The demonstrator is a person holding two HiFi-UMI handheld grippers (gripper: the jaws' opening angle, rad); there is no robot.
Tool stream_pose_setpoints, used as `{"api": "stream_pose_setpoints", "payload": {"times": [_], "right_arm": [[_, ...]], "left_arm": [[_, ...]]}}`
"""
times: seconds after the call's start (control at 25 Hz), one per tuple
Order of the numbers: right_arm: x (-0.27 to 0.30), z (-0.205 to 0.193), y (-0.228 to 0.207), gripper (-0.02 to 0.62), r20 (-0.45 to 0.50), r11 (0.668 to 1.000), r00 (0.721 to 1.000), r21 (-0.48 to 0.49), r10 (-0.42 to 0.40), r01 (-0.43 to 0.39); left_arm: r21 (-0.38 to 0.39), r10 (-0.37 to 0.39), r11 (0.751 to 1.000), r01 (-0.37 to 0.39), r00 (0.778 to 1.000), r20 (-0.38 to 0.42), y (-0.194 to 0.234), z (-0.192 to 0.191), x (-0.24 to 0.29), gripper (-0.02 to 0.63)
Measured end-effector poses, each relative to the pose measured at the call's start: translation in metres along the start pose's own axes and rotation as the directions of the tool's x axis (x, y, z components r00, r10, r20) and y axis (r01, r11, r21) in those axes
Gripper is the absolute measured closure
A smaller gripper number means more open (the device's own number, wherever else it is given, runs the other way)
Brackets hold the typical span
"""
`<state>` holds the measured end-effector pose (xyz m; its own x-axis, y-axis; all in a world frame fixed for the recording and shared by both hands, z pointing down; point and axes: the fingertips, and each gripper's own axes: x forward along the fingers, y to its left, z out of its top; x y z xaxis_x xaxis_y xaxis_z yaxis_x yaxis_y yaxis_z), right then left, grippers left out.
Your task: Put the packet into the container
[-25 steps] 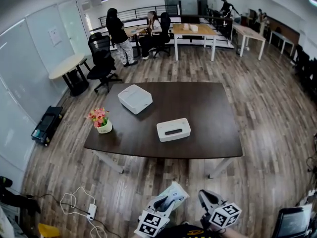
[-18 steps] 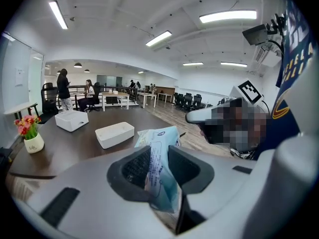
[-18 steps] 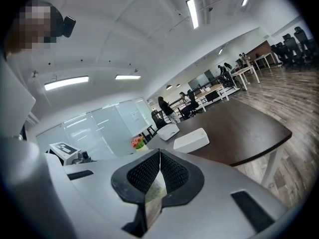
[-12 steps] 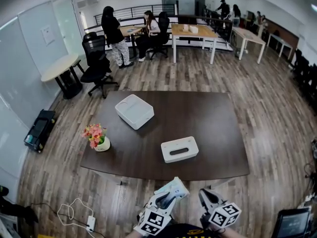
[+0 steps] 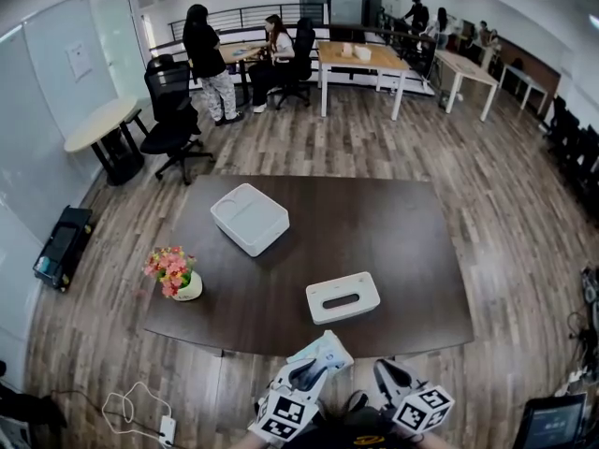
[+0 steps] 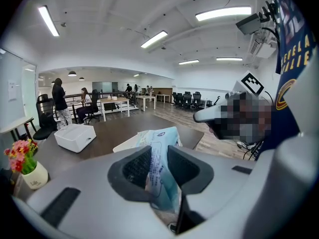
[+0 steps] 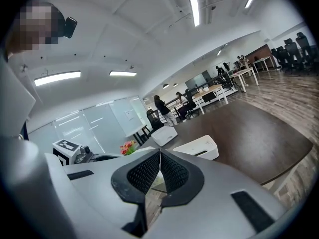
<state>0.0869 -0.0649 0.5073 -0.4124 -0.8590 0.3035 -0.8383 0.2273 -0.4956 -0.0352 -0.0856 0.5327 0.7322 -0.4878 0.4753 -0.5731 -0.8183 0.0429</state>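
Observation:
A pale blue and white packet (image 5: 329, 348) stands upright between the jaws of my left gripper (image 5: 318, 361), whose pads press its sides as the jaws close a little further. In the left gripper view the packet (image 6: 159, 148) rises from the left gripper (image 6: 158, 168). My right gripper (image 5: 387, 374) is beside it, shut and empty, as the right gripper view (image 7: 159, 171) shows. Both hang just short of the dark table's (image 5: 393, 223) near edge. A white slotted container (image 5: 343, 296) lies near that edge, straight ahead. A white lidded box (image 5: 249, 218) sits further back left.
A small flower pot (image 5: 175, 274) stands at the table's left front. A power strip and cables (image 5: 154, 419) lie on the wood floor at lower left. Office chairs, a round table and people are far behind the table.
The table has come nearer in the head view, its near edge now just ahead of both grippers. The packet stays in the left gripper; the right gripper stays shut.

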Motion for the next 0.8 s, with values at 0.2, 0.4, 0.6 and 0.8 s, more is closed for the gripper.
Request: {"api": "stream_pose_setpoints", "payload": {"times": [0.2, 0.4, 0.6, 0.8], "right_arm": [[0.019, 0.005, -0.011, 0.584, -0.02, 1.0, 1.0, 0.012, 0.018, -0.018], [0.053, 0.03, -0.02, 0.584, -0.024, 0.997, 0.997, -0.007, 0.079, -0.079], [0.089, 0.067, -0.036, 0.584, -0.031, 0.987, 0.988, -0.046, 0.151, -0.152], [0.113, 0.089, -0.064, 0.584, -0.054, 0.981, 0.983, -0.073, 0.178, -0.181]], "left_arm": [[-0.004, 0.01, 1.0, -0.01, 1.0, 0.007, 0.01, 0.013, 0.015, 0.503], [0.009, 0.057, 0.998, -0.057, 0.998, -0.005, 0.03, 0.029, 0.031, 0.505], [0.049, 0.108, 0.993, -0.107, 0.994, -0.014, 0.051, 0.052, 0.063, 0.505], [0.037, 0.132, 0.991, -0.13, 0.991, -0.038, 0.068, 0.066, 0.103, 0.505]]}}
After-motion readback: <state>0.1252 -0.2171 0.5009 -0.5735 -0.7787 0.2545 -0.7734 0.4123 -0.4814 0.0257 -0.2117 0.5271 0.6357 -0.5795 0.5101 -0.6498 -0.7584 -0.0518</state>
